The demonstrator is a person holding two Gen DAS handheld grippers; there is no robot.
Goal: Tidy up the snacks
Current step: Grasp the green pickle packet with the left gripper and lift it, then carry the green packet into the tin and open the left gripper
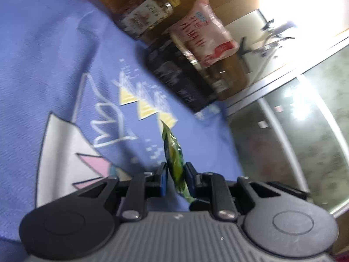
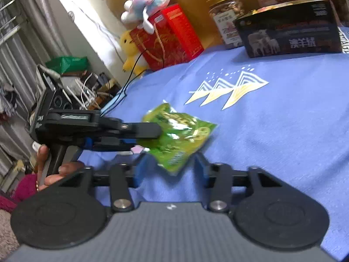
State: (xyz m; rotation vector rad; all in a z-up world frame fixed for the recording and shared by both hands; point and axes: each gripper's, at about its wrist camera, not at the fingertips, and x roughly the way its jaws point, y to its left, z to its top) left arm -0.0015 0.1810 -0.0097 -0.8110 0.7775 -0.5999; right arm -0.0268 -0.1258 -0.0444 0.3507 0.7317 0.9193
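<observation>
So our left gripper [image 1: 176, 174] pinches the green snack bag [image 2: 178, 135] edge-on; our right gripper [image 2: 170, 170] (fingers wide apart) waits just below it.

Green snack packet [image 2: 181, 137], blue cloth [image 2: 272, 131]

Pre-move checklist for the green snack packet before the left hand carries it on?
1. Left gripper shut on the green snack packet: ok, both pads press its lower end.
2. Packet off the blue cloth: cannot tell; it looks raised, but the frames are blurred.
3. Right gripper open and not holding the packet: ok, fingers spread wide; the packet's corner hangs between them without visible contact.
4. Packet intact: ok, no tear visible.
5. Room beside the black box and nut jar: ok, bare cloth lies in front of them.
</observation>
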